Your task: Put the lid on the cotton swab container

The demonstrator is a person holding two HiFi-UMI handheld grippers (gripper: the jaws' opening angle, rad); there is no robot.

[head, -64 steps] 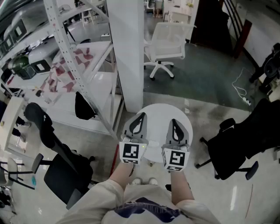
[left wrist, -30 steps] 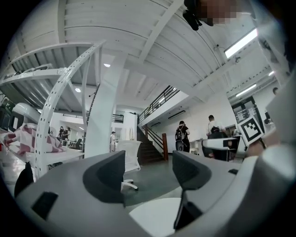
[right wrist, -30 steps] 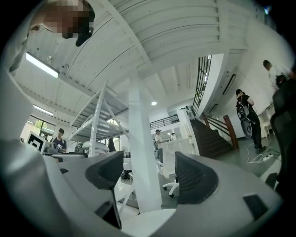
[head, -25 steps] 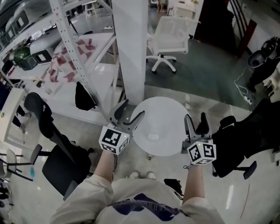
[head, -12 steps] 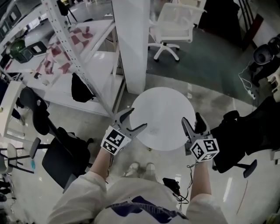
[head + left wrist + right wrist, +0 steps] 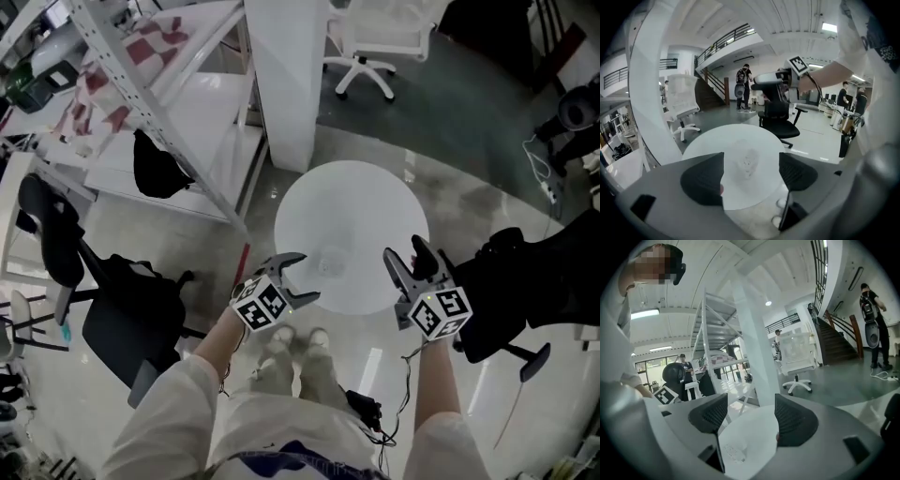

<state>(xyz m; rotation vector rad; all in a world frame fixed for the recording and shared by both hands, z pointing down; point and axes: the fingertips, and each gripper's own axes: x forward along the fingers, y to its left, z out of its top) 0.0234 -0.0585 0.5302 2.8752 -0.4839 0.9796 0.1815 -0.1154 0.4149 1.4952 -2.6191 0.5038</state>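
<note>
I see a round white table point(image 6: 375, 192) from high above, and the clear cotton swab box point(image 6: 330, 265) sits on its near half. It is closer to my left tongs point(image 6: 298, 278) than to my right tongs point(image 6: 405, 253), and it touches neither. The box is faint and see-through. From the left tongs it looks taller than it is wide, with its long side running away from me toward the far edge of the table. I cannot tell if it stands up or lies down, and I cannot pick out a lid. The left tongs point down at the table edge. Their jaws have just been opening and now gape wide with nothing in them. The right tongs hang over the other side, almost level. Their jaws have just closed a little but are still wide apart and hold nothing.
</note>
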